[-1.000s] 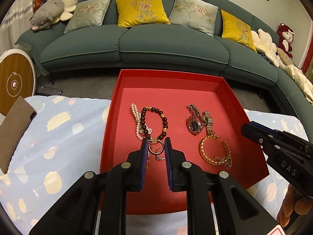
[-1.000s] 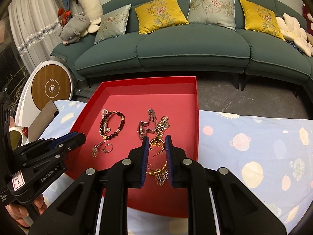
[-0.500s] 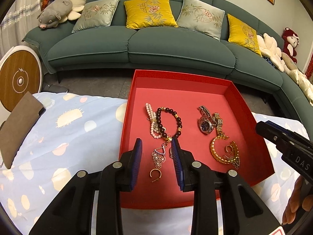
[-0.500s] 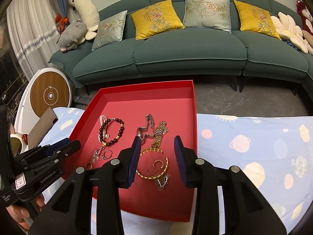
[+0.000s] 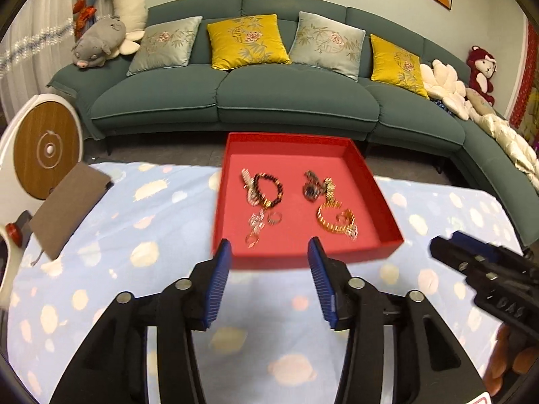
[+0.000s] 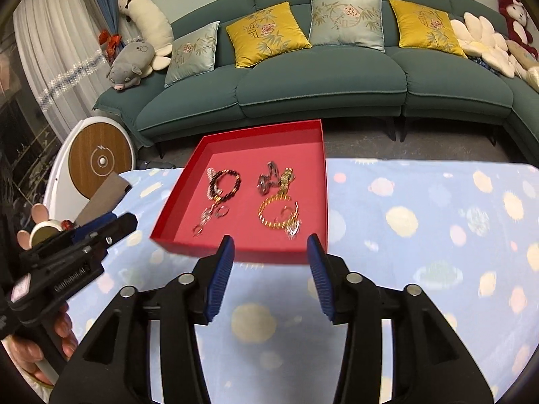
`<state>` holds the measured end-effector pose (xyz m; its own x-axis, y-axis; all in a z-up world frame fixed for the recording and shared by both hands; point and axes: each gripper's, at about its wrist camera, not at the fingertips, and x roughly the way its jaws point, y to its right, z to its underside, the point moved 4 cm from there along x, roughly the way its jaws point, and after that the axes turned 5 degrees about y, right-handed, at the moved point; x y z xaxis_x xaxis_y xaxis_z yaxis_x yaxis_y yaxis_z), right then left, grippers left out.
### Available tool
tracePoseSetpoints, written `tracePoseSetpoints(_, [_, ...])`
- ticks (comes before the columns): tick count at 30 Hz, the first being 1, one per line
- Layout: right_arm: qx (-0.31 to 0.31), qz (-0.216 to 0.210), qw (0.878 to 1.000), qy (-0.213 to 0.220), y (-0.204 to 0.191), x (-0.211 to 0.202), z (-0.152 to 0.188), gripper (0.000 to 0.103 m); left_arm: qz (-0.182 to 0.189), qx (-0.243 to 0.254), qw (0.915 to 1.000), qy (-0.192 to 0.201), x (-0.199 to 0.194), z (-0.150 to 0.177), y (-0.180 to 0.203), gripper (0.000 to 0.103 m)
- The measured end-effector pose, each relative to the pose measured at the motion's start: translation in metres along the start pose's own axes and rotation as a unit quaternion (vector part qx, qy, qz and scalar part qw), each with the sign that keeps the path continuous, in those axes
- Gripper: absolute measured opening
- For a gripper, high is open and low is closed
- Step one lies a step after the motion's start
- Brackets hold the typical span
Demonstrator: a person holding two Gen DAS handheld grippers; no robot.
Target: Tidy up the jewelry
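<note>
A red tray [image 5: 387, 202] [image 6: 175, 202] lies on the patterned blue cloth. In it lie a dark bead bracelet [image 5: 267, 190] [image 6: 224, 185], a small ring [image 5: 274, 217] [image 6: 222, 212], a watch [image 5: 311, 187] [image 6: 267, 178] and a gold bangle [image 5: 331, 217] [image 6: 278, 213]. My left gripper [image 5: 269, 279] is open and empty, held back above the cloth in front of the tray. My right gripper [image 6: 269, 269] is open and empty, also in front of the tray's near edge.
A brown flat card [image 5: 65, 208] lies at the cloth's left edge, beside a round white and wood device [image 5: 47, 149]. A green sofa [image 5: 269, 101] with cushions stands behind the table. Cloth [image 6: 421, 235] spreads right of the tray.
Both grippers opened, letting go of the jewelry in the tray, and pulled back toward me away from the tray. The ring and the gold bangle now lie loose in the tray.
</note>
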<state>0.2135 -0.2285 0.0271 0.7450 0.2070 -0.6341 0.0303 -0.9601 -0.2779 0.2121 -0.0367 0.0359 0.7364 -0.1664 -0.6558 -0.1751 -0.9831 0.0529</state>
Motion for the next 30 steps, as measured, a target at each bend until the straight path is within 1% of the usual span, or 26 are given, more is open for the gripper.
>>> tracePoseSetpoints(1, [0.005, 0.003, 1.0, 0.003, 0.0, -0.009, 0.006, 0.057, -0.007, 0.001, 1.0, -0.003, -0.005, 0.009, 0.0, 0.048])
tracePoseSetpoints(4, [0.014, 0.014, 1.0, 0.006, -0.002, -0.026, 0.024, 0.061, -0.005, -0.002, 0.9999, -0.014, -0.015, 0.027, 0.004, 0.049])
tracePoseSetpoints(6, [0.019, 0.021, 1.0, 0.011, -0.003, -0.034, 0.035, 0.066, -0.008, -0.003, 0.9999, -0.014, -0.021, 0.035, 0.006, 0.053])
tracePoseSetpoints(7, [0.021, 0.024, 0.999, 0.013, -0.004, -0.036, 0.039, 0.068, -0.009, -0.003, 0.9999, -0.012, -0.023, 0.038, 0.008, 0.053])
tracePoseSetpoints(9, [0.015, 0.024, 1.0, 0.013, -0.008, -0.038, 0.046, 0.068, -0.006, 0.001, 0.9999, -0.01, -0.027, 0.042, 0.011, 0.053])
tracePoseSetpoints(12, [-0.025, 0.036, 0.999, 0.015, -0.02, -0.038, 0.054, 0.068, -0.013, 0.02, 0.9997, 0.005, -0.032, 0.046, 0.019, 0.053])
tracePoseSetpoints(14, [-0.039, 0.037, 0.998, 0.017, -0.023, -0.038, 0.058, 0.068, -0.014, 0.026, 0.9995, 0.006, -0.032, 0.049, 0.021, 0.053])
tracePoseSetpoints(17, [-0.044, 0.038, 0.998, 0.015, -0.025, -0.037, 0.063, 0.068, -0.01, 0.028, 0.9996, -0.002, -0.03, 0.054, 0.025, 0.053])
tracePoseSetpoints(22, [-0.049, 0.042, 0.998, 0.012, -0.027, -0.031, 0.068, 0.069, -0.024, 0.031, 0.9992, -0.004, -0.028, 0.061, 0.023, 0.053])
tracePoseSetpoints(23, [-0.05, 0.043, 0.998, 0.011, -0.028, -0.031, 0.069, 0.07, -0.027, 0.026, 0.9993, -0.005, -0.028, 0.062, 0.021, 0.055])
tracePoseSetpoints(24, [-0.049, 0.045, 0.998, 0.01, -0.028, -0.03, 0.07, 0.073, -0.032, 0.02, 0.9993, -0.005, -0.028, 0.062, 0.018, 0.059])
tracePoseSetpoints(26, [-0.05, 0.046, 0.998, 0.01, -0.03, -0.029, 0.073, 0.074, -0.039, 0.006, 0.9992, 0.0, -0.029, 0.063, 0.011, 0.064])
tracePoseSetpoints(30, [-0.059, 0.045, 0.997, 0.014, -0.036, -0.03, 0.077, 0.077, -0.048, 0.003, 0.9988, 0.006, -0.033, 0.062, 0.004, 0.066])
